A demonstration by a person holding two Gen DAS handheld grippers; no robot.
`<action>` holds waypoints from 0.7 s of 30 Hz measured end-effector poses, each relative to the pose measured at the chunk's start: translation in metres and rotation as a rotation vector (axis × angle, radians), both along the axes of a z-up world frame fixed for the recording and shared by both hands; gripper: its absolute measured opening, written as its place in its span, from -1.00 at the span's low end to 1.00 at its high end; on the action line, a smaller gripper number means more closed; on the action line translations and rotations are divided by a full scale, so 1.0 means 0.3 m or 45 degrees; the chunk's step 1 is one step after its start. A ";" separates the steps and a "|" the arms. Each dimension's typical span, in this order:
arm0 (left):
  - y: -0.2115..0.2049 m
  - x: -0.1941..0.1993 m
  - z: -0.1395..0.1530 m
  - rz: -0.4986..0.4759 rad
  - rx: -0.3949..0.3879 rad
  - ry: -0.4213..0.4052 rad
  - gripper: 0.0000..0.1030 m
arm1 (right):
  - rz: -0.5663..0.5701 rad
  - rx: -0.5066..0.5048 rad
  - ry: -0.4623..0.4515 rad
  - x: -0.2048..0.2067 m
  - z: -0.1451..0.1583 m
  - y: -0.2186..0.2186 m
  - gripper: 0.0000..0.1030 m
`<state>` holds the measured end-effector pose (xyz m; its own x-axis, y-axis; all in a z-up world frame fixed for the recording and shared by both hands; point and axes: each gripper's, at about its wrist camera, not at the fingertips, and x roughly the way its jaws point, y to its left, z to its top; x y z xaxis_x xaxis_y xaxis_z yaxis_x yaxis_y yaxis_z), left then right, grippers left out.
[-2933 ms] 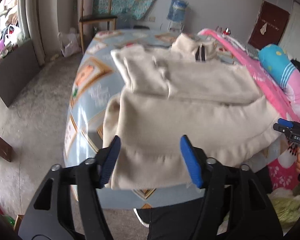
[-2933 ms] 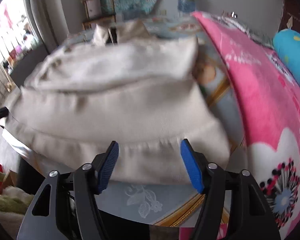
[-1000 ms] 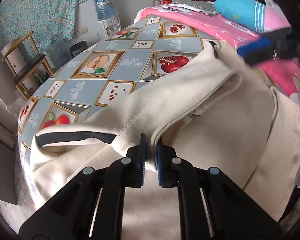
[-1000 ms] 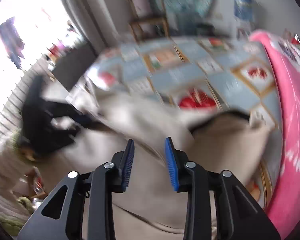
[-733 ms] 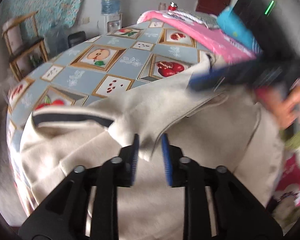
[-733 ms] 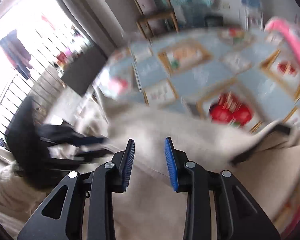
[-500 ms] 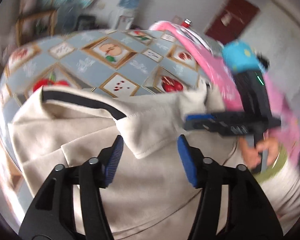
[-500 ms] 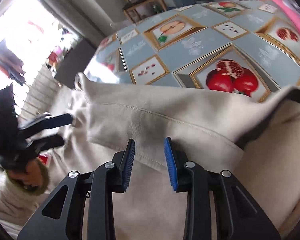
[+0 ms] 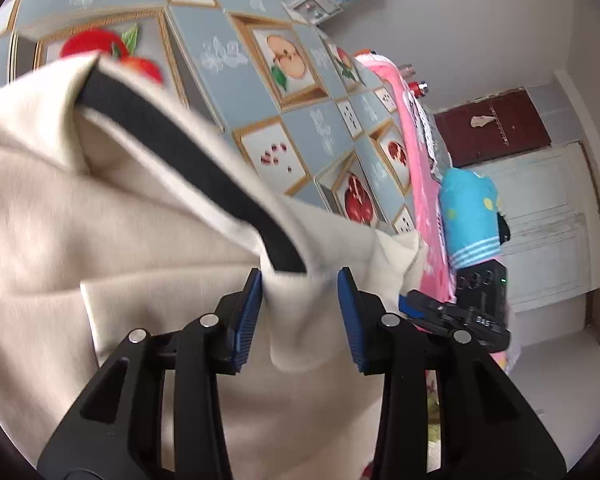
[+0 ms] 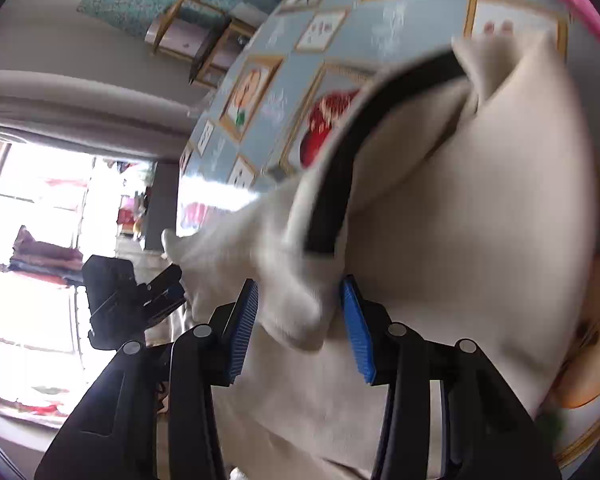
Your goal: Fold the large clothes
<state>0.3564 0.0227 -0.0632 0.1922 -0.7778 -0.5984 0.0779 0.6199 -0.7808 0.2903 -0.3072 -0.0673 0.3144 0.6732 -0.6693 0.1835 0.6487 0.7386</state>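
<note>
A large cream sweatshirt point(image 9: 100, 232) with a black band point(image 9: 188, 164) at its edge lies folded on the fruit-print tablecloth point(image 9: 236, 64). My left gripper point(image 9: 300, 312) is open, its blue pads either side of a fold of cream cloth near the band's end. My right gripper point(image 10: 300, 320) is open too, astride a bunched fold of the same sweatshirt point(image 10: 460, 220) below its black band point(image 10: 340, 176). The right gripper also shows in the left wrist view point(image 9: 456, 316), the left one in the right wrist view point(image 10: 140, 300).
A pink blanket point(image 9: 416, 160) and a blue pillow point(image 9: 468, 208) lie beyond the table's far side. A wooden chair point(image 10: 204, 40) stands by the wall, a bright window point(image 10: 40, 280) at the left. A dark red door point(image 9: 496, 128) is at the back.
Both grippers have opened wider and tilted. The cream cloth with the black band sits between the pads of each, where half a second ago the left one was above the fold.
</note>
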 end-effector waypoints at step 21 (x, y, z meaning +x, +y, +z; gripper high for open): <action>-0.149 0.119 0.077 -0.196 0.444 -0.347 -0.84 | 0.134 -0.298 -0.116 0.244 0.044 0.076 -0.78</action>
